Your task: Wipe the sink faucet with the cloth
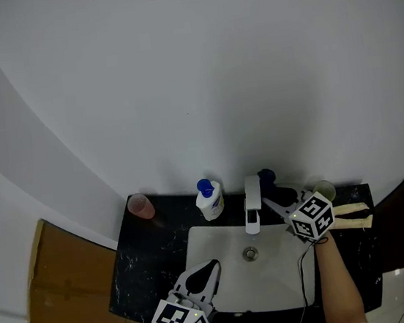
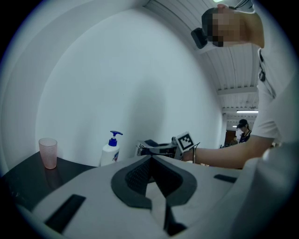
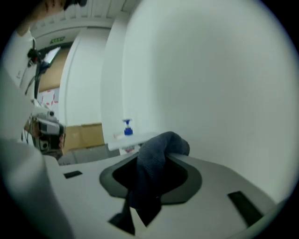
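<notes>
The white faucet [image 1: 251, 201] stands at the back rim of the white sink [image 1: 212, 240]. My right gripper [image 1: 271, 194] is just right of the faucet and points toward it. It is shut on a dark blue-grey cloth [image 1: 266, 178]. In the right gripper view the cloth [image 3: 152, 172] bulges over the jaw tips and hangs down between them. The faucet top shows pale just beyond it. My left gripper [image 1: 214, 265] hovers over the sink's front left, shut, with nothing between its jaws [image 2: 150, 159].
A white soap bottle with a blue pump [image 1: 208, 199] stands left of the faucet, and a pink cup [image 1: 141, 206] sits at the far left of the black counter [image 1: 144, 257]. A cardboard box [image 1: 63, 286] lies left of the counter. Beige items [image 1: 353, 215] lie at the right.
</notes>
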Motion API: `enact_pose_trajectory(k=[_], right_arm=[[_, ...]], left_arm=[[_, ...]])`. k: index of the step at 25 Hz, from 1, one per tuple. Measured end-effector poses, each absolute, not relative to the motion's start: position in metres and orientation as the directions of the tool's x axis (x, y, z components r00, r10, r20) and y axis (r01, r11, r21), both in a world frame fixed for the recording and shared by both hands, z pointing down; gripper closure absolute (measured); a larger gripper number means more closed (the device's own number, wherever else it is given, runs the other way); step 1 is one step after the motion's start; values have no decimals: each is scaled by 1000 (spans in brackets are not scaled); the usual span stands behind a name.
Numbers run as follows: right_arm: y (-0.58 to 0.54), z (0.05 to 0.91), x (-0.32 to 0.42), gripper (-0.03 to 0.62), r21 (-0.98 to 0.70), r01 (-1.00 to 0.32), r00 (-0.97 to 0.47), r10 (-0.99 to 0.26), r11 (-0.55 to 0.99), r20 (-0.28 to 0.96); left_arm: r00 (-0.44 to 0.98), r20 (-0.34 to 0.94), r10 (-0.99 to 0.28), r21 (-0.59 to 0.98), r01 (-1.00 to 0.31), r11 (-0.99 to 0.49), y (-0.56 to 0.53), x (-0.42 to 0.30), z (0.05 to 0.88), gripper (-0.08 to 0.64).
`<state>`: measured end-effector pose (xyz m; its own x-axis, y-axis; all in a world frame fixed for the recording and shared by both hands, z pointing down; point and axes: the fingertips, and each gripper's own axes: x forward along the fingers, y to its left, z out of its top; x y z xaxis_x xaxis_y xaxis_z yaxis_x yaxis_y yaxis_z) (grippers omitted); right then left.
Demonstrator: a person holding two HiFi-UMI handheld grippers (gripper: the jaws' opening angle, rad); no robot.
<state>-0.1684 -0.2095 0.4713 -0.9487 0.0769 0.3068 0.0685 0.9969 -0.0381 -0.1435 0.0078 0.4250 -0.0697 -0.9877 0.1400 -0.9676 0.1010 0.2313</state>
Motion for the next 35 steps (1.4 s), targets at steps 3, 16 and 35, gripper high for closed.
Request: enact_pose_trajectory(k=[3,16,35], right_arm=[[-201,427,-163,463,19,70,-968,63,997,242],[-90,345,18,463,-28,-235,-972,-234,972,8],[-31,380,55,463,19,-294,-949,-295,956,111]], left_arm=[[-58,121,-991,230,-970,85,9,-136,419,560],[-17,-3,-1000,135,-991,16,31,-116,372,560],[48,-26,-999,148,-988,-51,27,-92,361,560]])
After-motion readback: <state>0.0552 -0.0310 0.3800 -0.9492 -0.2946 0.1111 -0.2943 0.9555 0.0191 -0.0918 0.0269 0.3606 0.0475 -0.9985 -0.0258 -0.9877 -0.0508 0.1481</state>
